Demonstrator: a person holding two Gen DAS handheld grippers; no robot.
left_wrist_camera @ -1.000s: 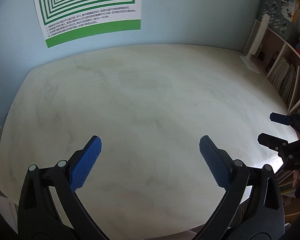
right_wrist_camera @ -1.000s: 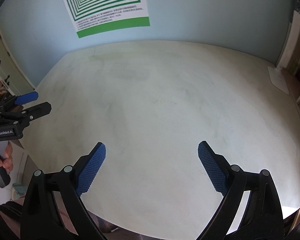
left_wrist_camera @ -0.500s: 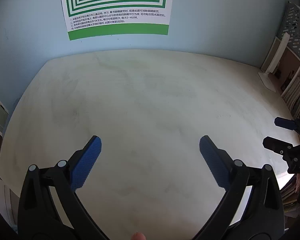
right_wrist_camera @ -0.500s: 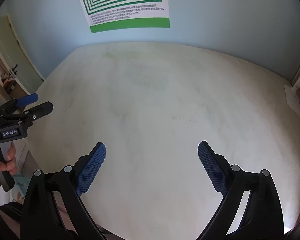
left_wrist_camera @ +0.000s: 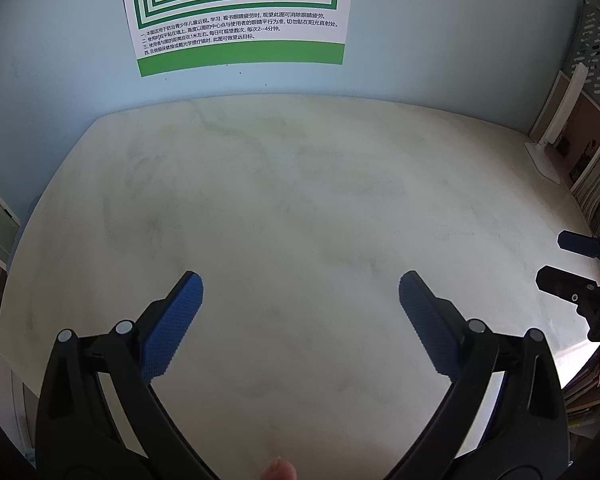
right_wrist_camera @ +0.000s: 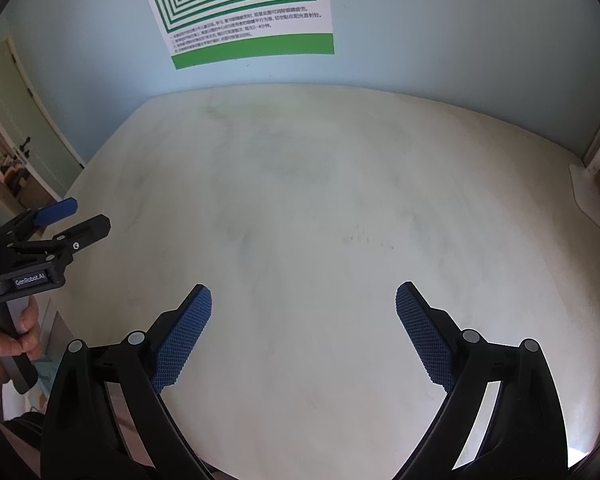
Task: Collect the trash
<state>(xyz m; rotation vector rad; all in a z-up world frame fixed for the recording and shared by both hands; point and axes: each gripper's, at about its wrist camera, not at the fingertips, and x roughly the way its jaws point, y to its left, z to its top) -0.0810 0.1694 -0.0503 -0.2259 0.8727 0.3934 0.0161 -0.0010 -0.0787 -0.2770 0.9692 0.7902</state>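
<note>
Two grippers are held above a pale bench [left_wrist_camera: 300, 200], and both are seen with the jaws wide apart and with nothing between them. The left gripper [left_wrist_camera: 300, 300] is seen over the near middle of the bench in its own view; the right gripper [right_wrist_camera: 303, 312] is seen in the same way in the right wrist view. In the left wrist view, the right gripper [left_wrist_camera: 568, 268] appears at the right edge, and in the right wrist view the left gripper [right_wrist_camera: 80, 220] appears at the left edge, held by a hand [right_wrist_camera: 4, 344].

No piece of trash can be seen in either view, so the place of the task's thing cannot be told. The way over the bench is blocked by nothing.

On the far wall a poster [left_wrist_camera: 236, 12] with green nested squares and lines of print is fixed. At the far right of the bench a white stand [left_wrist_camera: 548, 148] is placed, and beside it a bookshelf [left_wrist_camera: 596, 184] with books is seen. A greenish door [right_wrist_camera: 32, 128] is seen at the left in the right wrist view.

Compared with one second ago, the poster is seen lower and more to the centre in both views, and less of the bookshelf is shown in the left view. The jaws are as wide apart as before.
</note>
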